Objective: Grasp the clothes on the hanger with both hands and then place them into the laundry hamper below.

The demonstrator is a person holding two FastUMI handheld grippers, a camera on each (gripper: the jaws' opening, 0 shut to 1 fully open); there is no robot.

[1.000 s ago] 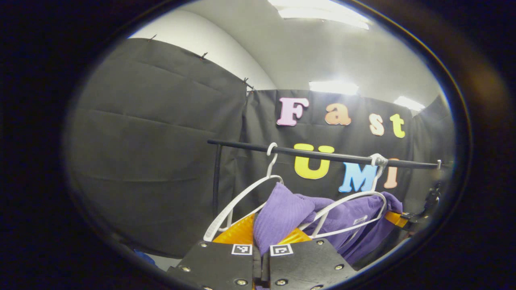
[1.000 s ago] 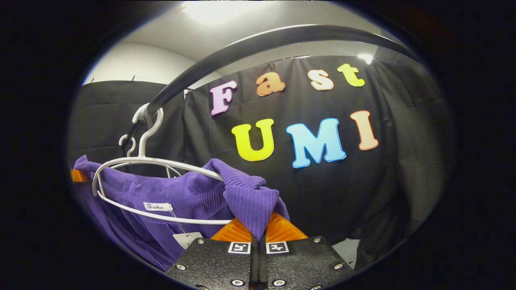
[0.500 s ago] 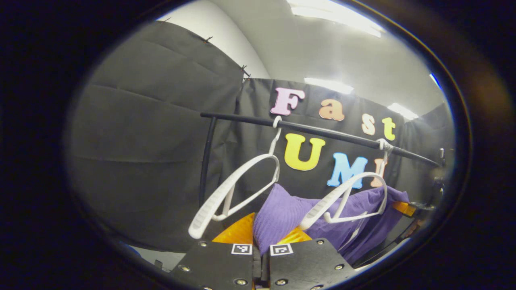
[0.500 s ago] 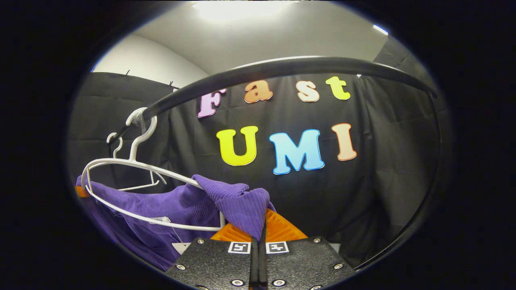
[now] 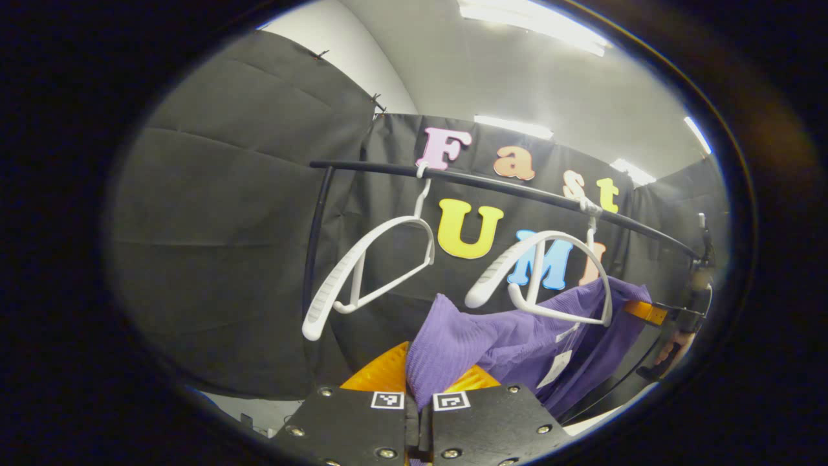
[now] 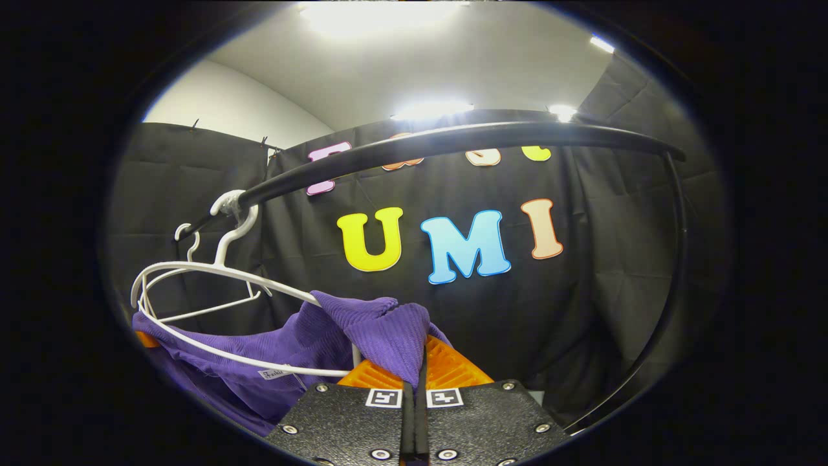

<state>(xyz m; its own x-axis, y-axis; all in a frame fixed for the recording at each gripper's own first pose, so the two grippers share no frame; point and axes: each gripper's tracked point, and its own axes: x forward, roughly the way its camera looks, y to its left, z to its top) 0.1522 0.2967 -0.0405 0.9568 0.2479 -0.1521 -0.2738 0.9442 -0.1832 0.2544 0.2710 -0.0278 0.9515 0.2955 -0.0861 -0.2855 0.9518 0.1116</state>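
Note:
A purple ribbed garment [image 5: 517,340] stretches between both grippers, below a black rail [image 5: 491,184]. My left gripper [image 5: 419,382] is shut on one shoulder of the cloth. My right gripper [image 6: 414,372] is shut on the other shoulder of the garment [image 6: 381,327]. In the left gripper view the near end of the white hanger [image 5: 537,272] is bare, its far end still under the cloth. In the right gripper view the hanger [image 6: 220,272] still runs through the neck. The right gripper [image 5: 660,317] and the hand holding it show at the far end in the left gripper view.
A second, bare white hanger [image 5: 369,265] hangs on the rail to the left of the first. The rail's upright post [image 5: 314,246] stands at the left end, another post [image 6: 666,285] curves down at the right. Black cloth walls close in behind.
Both grippers have dropped with the cloth, so the rail and hangers sit higher in view. The left shoulder has slipped off the hanger's near end.

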